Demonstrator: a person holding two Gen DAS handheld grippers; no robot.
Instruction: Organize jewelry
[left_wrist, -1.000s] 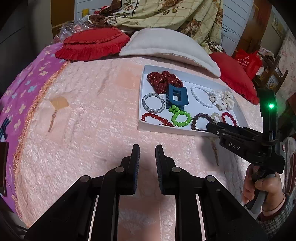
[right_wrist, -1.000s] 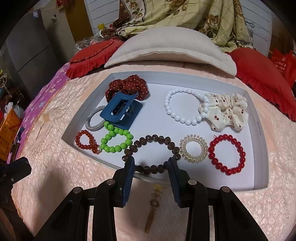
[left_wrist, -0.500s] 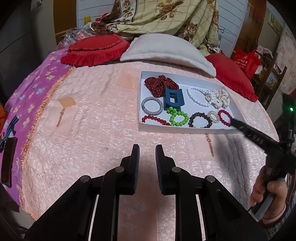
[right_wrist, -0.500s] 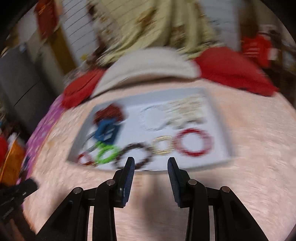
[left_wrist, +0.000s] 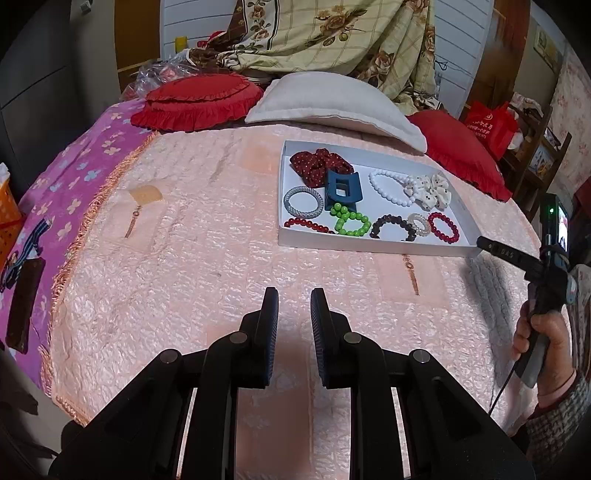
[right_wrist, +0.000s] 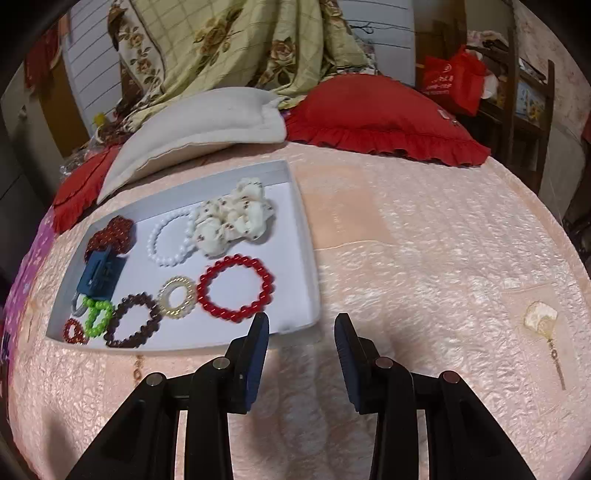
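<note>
Both my grippers hang empty over the bedspread (left_wrist: 184, 258): left gripper (left_wrist: 293, 306) nearly pinched together, right gripper (right_wrist: 301, 332) parted. The jewelry sits in the tray (right_wrist: 310, 280), just beyond the right's tips. I could snag overlapping bracelets and drag neighbours out. The grey bangle (right_wrist: 75, 306) hides under the clip (right_wrist: 99, 277).

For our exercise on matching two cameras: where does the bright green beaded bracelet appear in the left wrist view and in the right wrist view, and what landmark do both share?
Left wrist view: the bright green beaded bracelet lies near the front edge of the shallow white tray, right of centre.
Right wrist view: it lies in the tray's near left corner, at the picture's left.
Shared landmark: the blue plastic claw clip just behind it.
</note>
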